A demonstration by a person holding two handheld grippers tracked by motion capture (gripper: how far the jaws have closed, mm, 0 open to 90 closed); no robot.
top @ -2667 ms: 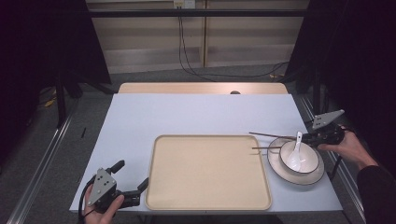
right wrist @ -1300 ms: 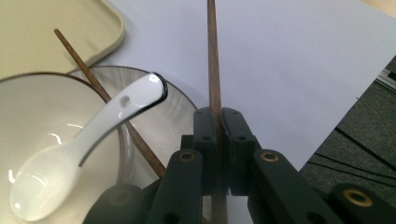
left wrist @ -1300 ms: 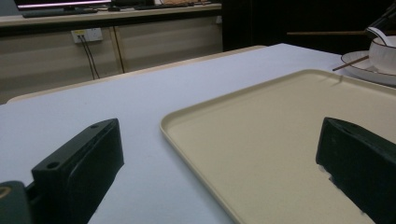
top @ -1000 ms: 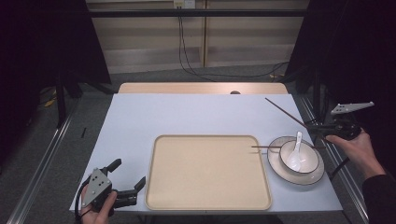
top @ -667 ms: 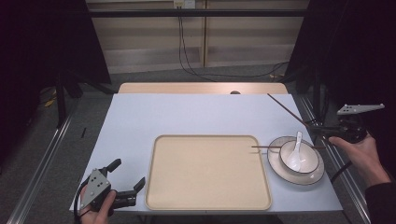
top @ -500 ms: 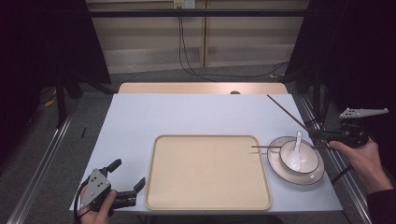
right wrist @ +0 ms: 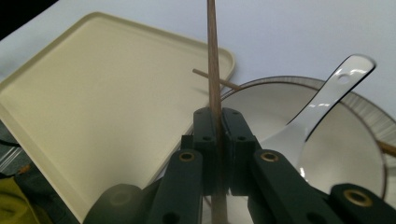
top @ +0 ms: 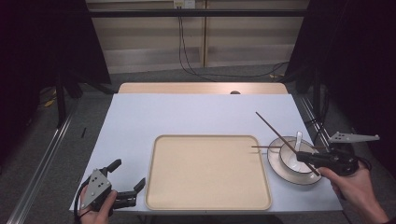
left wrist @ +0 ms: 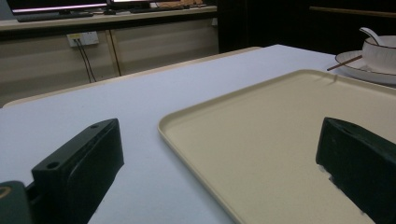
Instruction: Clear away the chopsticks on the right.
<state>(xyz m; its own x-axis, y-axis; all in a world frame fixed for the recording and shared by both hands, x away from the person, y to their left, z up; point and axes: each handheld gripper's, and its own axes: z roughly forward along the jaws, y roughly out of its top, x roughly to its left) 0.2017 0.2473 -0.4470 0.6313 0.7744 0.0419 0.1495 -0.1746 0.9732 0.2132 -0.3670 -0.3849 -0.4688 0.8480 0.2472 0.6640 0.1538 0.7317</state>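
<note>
My right gripper (top: 304, 157) is shut on a thin brown chopstick (top: 275, 133) that slants up and away over the white bowl (top: 293, 158). In the right gripper view the jaws pinch the chopstick (right wrist: 213, 70) upright between them, above the bowl (right wrist: 345, 154) with its white spoon (right wrist: 322, 102). A second chopstick (top: 261, 147) lies across the plate (top: 279, 171) with its tip over the beige tray (top: 208, 172). At the table's near left corner my left gripper (top: 128, 173) stands open and holds nothing. In its own view the open gripper (left wrist: 219, 177) faces the tray (left wrist: 261, 140).
The tray sits at the front centre of the white table (top: 187, 116), with the plate right beside its right edge. A wooden strip (top: 201, 87) runs along the table's far edge. Dark stands and cables (top: 187, 42) are on the floor beyond.
The right gripper lifted one chopstick off the plate, then brought it lower and nearer over the bowl in the last half second. The left gripper has stayed put.
</note>
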